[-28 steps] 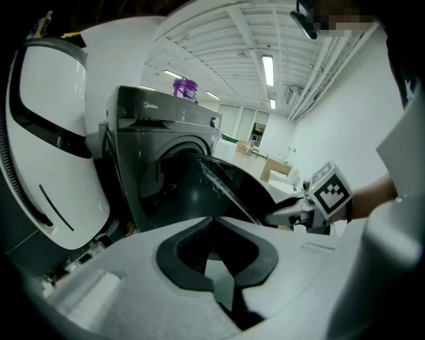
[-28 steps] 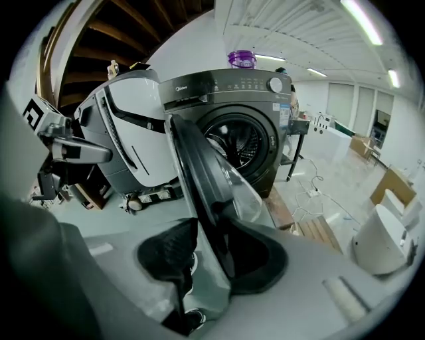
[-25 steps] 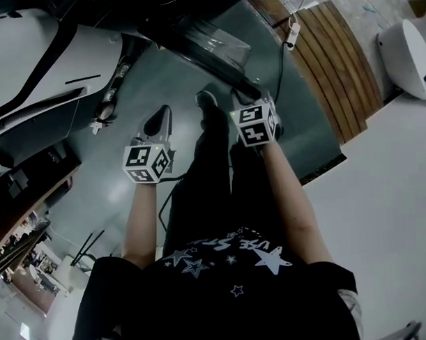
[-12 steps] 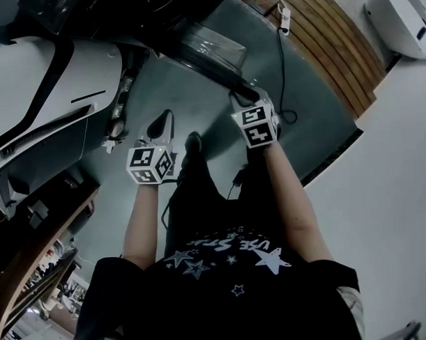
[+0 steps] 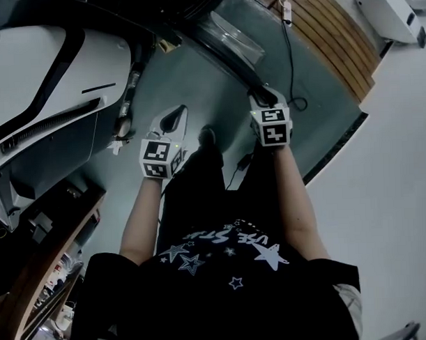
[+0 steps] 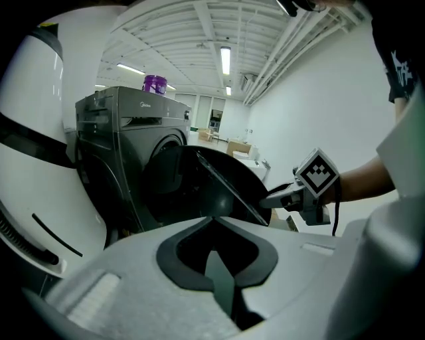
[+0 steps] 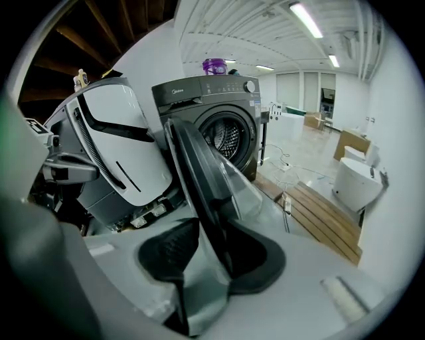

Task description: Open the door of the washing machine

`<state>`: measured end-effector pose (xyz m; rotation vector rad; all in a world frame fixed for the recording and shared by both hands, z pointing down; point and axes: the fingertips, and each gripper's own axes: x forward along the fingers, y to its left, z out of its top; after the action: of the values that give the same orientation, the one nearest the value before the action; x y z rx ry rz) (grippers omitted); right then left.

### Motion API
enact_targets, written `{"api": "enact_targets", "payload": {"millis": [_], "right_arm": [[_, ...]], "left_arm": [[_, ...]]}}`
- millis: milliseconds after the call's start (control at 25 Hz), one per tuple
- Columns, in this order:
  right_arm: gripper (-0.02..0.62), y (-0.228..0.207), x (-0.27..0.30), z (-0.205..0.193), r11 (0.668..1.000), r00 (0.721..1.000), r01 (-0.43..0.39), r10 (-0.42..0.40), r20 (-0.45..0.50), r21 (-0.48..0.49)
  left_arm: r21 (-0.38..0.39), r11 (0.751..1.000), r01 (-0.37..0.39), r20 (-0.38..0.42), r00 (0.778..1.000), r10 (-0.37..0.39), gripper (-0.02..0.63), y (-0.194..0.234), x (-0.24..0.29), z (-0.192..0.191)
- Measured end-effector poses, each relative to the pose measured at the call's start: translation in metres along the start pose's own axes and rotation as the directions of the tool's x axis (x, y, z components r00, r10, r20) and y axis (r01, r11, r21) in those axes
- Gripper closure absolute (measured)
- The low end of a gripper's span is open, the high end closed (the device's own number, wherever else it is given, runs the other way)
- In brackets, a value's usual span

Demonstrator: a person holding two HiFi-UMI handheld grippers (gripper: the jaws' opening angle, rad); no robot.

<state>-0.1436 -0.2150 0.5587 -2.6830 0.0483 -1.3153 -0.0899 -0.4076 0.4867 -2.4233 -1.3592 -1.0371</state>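
- My left claw point(image 5: 175, 117) is closed on nothing and hangs near a white moulded housing point(image 5: 49, 74). A sideways drift could knock that shell.
- My right claw point(image 5: 265, 96) has the rim of the washing machine door point(image 7: 199, 179) between its jaws, and they are easing apart (so the hold is loosening). The rim could slip out and the door swing back toward the drum.
- The door already stands well out from the dark grey washing machine point(image 7: 222, 109).
- The floor point(image 5: 189, 76) is smooth grey-green. A black cable point(image 5: 286, 55) trails across it and could snag a foot.
- To the right lies a slatted wooden platform point(image 5: 334, 43). The room is bright and white, with strip lights overhead and a purple bottle point(image 7: 214, 66) on top of the washer.
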Motion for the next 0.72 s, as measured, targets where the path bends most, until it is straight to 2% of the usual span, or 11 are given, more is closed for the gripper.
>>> {"api": "enact_targets", "payload": {"millis": [160, 360, 600, 720], "right_arm": [[0.466, 0.034, -0.003, -0.013, 0.998, 0.999, 0.035, -0.035, 0.004, 0.049], [0.485, 0.084, -0.007, -0.030, 0.998, 1.000, 0.002, -0.002, -0.013, 0.059], [0.485, 0.139, -0.005, -0.039, 0.998, 0.998, -0.055, 0.055, -0.029, 0.022], [0.482, 0.161, -0.003, -0.041, 0.997, 0.998, -0.062, 0.063, -0.019, 0.034]], "left_arm": [[0.029, 0.998, 0.056, -0.017, 0.998, -0.055, 0.595, 0.011, -0.020, -0.017], [0.073, 0.995, 0.063, -0.016, 0.998, -0.062, 0.595, 0.029, -0.042, -0.031], [0.033, 0.998, 0.047, -0.034, 0.998, -0.046, 0.595, 0.034, -0.067, -0.053], [0.006, 1.000, 0.028, -0.046, 0.999, -0.028, 0.595, 0.036, -0.077, -0.066]]}}
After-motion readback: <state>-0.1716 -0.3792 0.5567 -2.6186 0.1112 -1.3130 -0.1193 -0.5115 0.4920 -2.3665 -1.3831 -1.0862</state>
